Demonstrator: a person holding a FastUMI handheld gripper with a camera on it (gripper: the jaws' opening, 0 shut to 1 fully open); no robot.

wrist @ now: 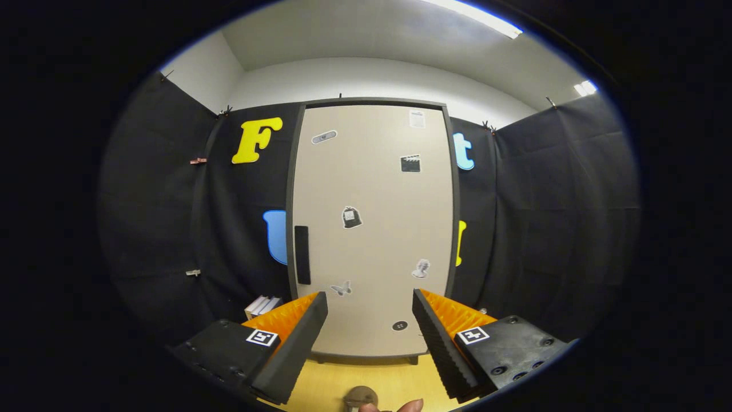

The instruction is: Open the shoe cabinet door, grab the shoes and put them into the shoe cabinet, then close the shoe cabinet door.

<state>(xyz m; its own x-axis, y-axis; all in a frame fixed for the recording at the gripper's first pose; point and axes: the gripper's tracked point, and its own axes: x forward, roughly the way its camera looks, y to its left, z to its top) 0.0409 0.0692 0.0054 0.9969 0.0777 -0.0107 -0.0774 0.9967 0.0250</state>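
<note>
The shoe cabinet (pixel 372 229) stands upright against the black booth wall, straight ahead of and beyond the gripper (pixel 370 303). Its door (pixel 377 189) is closed: a pale beige panel in a dark frame, carrying several small stickers (pixel 351 217). A dark vertical handle (pixel 302 254) sits near the door's left edge. The cabinet rests on a yellow floor (pixel 366 375). The jaws stand wide apart, holding nothing. Small white items (pixel 262 306) lie by the cabinet's lower left. Fingertips (pixel 410 406) show beneath the gripper.
</note>
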